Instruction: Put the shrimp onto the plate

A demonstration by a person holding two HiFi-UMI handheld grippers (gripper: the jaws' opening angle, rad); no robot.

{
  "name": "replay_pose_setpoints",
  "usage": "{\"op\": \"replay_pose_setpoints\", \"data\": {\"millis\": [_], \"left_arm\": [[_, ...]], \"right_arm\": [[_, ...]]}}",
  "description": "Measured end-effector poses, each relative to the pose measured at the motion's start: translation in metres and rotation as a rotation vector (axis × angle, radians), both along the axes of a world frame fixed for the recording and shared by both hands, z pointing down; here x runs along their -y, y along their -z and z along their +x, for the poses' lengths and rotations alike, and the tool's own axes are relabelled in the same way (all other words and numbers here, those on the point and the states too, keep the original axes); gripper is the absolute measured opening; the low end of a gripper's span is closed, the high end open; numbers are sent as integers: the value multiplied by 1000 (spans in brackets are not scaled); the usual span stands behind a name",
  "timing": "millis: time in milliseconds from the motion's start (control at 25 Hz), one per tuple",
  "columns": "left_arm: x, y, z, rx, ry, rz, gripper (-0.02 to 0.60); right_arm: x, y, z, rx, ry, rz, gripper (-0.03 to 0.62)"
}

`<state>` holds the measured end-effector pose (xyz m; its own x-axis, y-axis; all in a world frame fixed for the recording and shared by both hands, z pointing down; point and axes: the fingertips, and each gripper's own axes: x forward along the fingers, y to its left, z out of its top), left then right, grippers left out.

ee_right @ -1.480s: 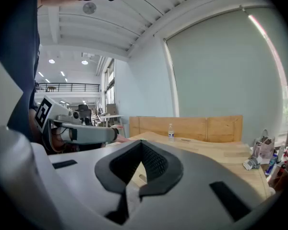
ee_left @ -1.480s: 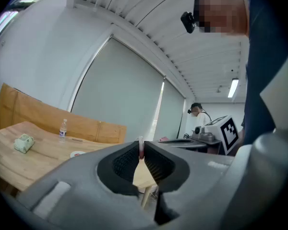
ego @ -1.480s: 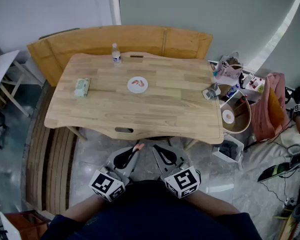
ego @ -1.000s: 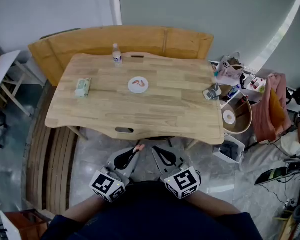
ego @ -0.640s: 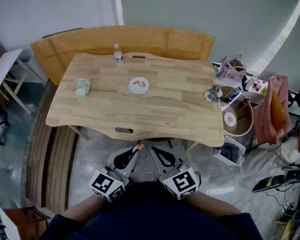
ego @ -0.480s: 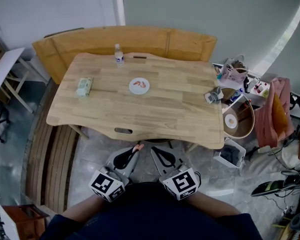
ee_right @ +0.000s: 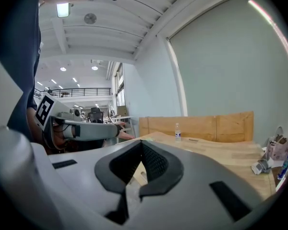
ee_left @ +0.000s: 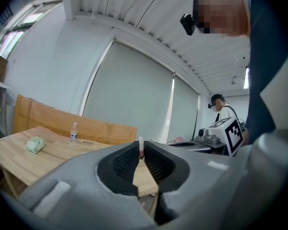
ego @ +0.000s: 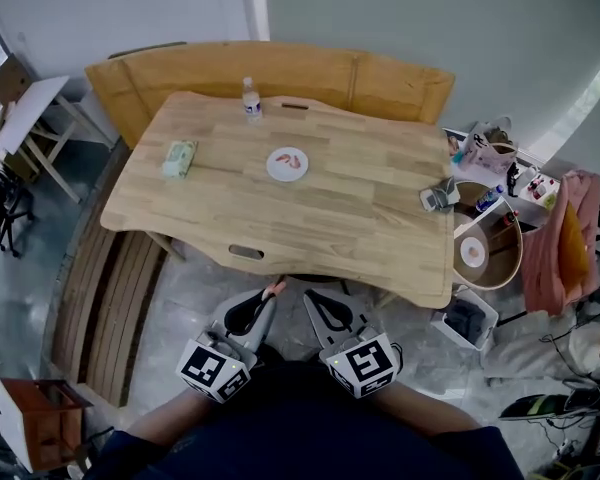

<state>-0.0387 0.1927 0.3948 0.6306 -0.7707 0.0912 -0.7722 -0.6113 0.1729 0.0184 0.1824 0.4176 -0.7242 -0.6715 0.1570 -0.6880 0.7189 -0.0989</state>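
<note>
**Shrimp gripped, delivery to the plate not yet made.**

A small pink shrimp is pinched edge-on between the ribbed black pads of the left gripper, the jaws being narrowed onto it. In the head view it is seen as a pink tip at the front of that gripper. The right gripper is noted with its pads brought together and nothing between them. Both grippers are held close to the body, short of the near edge of the light wooden table. The round white plate is found well apart, toward the far middle of the table, with an orange-pink piece, judged to be a shrimp, already lying on it. The pickup is judged done; the carry across the table and the release onto the plate remain.
</note>
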Motion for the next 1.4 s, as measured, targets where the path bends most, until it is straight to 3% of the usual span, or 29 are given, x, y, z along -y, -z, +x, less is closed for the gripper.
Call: {"op": "replay_pose_setpoints", "data": {"millis": [240,520,1120,1400], "left_arm": [[17,-1,1,9,16,11,38],[71,-6,-11,-13,-10,20,38],[232,-17,-66,-77,-143,-18,38],[278,-27,-87,-81,-199,-57,38]], "right_arm": [[19,-4,2,-2,9,-7,9],[69,-8,-11,-50,-22,0,9],[216,-19,-59,-95,-193,-83,9],[265,-17,-77,-94,-256,-93,9]]}}
